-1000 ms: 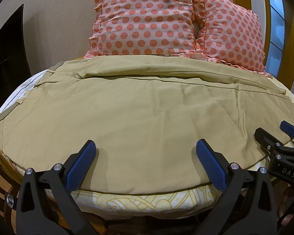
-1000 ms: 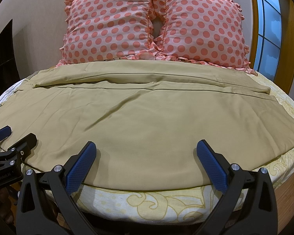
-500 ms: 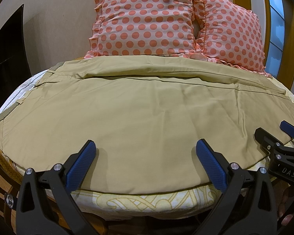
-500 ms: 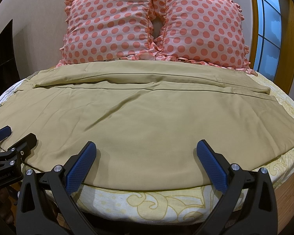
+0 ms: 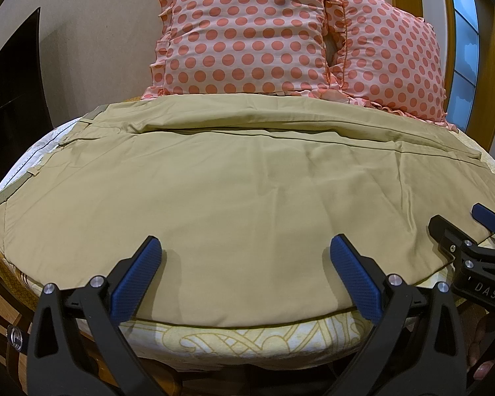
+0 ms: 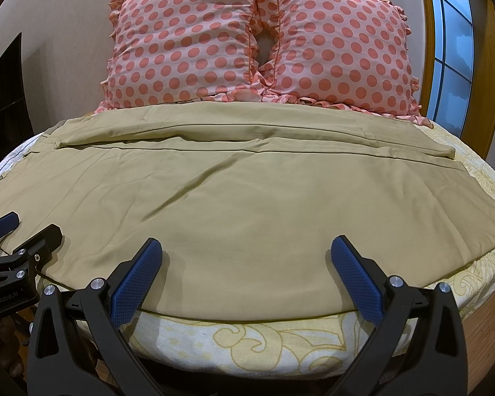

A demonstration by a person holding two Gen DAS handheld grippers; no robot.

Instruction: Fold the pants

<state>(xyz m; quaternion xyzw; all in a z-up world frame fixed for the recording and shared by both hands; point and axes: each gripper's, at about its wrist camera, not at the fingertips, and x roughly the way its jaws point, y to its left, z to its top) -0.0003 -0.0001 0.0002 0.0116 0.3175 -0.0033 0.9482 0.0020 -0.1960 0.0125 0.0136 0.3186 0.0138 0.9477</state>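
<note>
Tan pants (image 5: pixel 241 198) lie flat across the bed, waistband at the left, legs running right; they also show in the right wrist view (image 6: pixel 247 198). A folded leg lies along the far side by the pillows. My left gripper (image 5: pixel 246 254) is open over the pants' near edge, holding nothing. My right gripper (image 6: pixel 247 254) is open over the near edge further right, holding nothing. Each gripper shows in the other's view: the right gripper (image 5: pixel 458 227) at the right edge, the left gripper (image 6: pixel 23 231) at the left edge.
Two pink polka-dot pillows (image 6: pixel 257 39) stand against the wall behind the pants. The yellow patterned bedsheet (image 6: pixel 247 336) shows along the bed's near edge. A window (image 6: pixel 452 46) with wooden frame is at the right. A dark panel (image 5: pixel 10 99) stands at the left.
</note>
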